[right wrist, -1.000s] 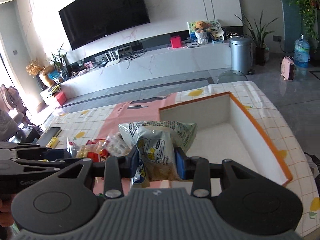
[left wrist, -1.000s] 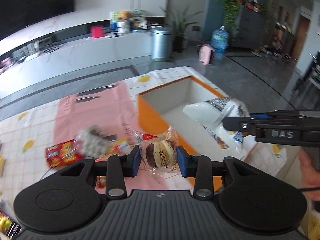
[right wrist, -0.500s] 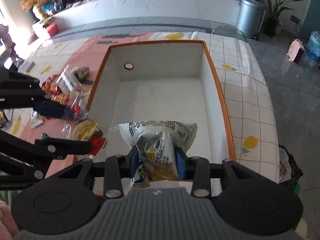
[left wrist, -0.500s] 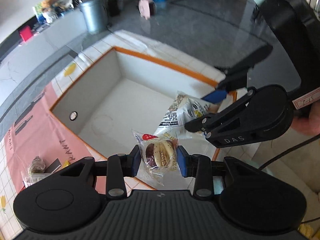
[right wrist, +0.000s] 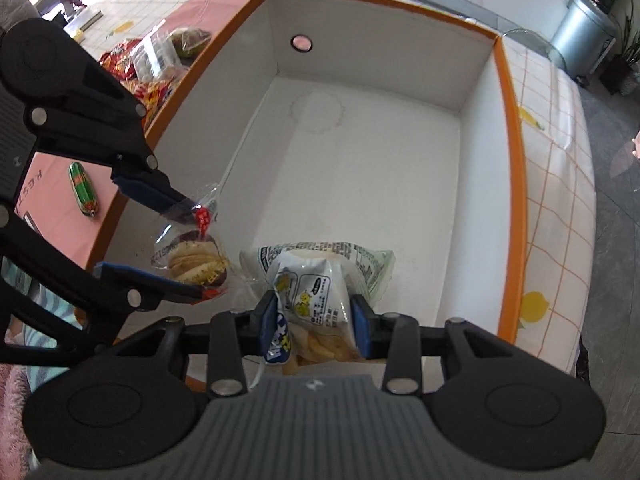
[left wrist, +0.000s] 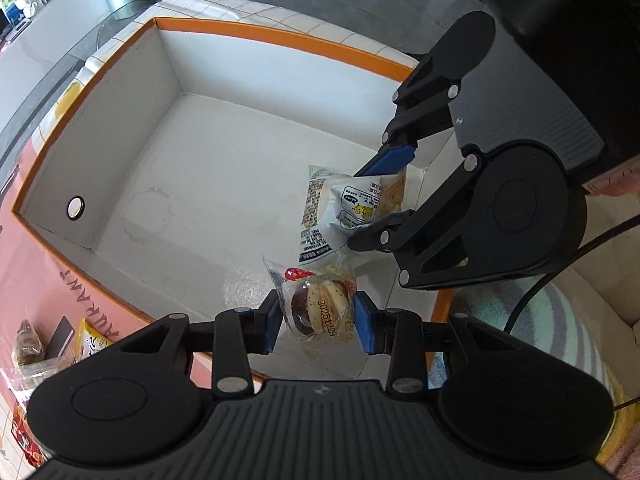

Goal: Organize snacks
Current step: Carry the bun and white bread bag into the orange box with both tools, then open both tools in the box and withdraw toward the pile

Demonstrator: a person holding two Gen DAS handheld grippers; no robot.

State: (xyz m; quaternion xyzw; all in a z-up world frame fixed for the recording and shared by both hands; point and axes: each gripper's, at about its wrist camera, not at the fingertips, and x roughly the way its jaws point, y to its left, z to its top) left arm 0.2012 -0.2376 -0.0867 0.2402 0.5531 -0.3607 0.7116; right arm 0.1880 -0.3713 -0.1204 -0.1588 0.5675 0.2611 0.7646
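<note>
Over the empty box (left wrist: 248,36), your left gripper (left wrist: 318,318) pinches a wrapped cake (left wrist: 320,308) and your right gripper (right wrist: 314,318) a chip bag (right wrist: 316,284), near its front wall. Lower both, then release them side by side.

Both grippers have swung from level over the table to pointing down into the white orange-rimmed cardboard box (left wrist: 256,92). The left gripper (left wrist: 318,318), a second ago out over the pink mat, is now inside the box's near corner, its clear-wrapped brown-and-cream round cake (left wrist: 320,308) low over the floor. The right gripper (right wrist: 312,316) has dropped in beside it, and its white-and-green crisp bag (right wrist: 320,276) now nearly touches the cake.
</note>
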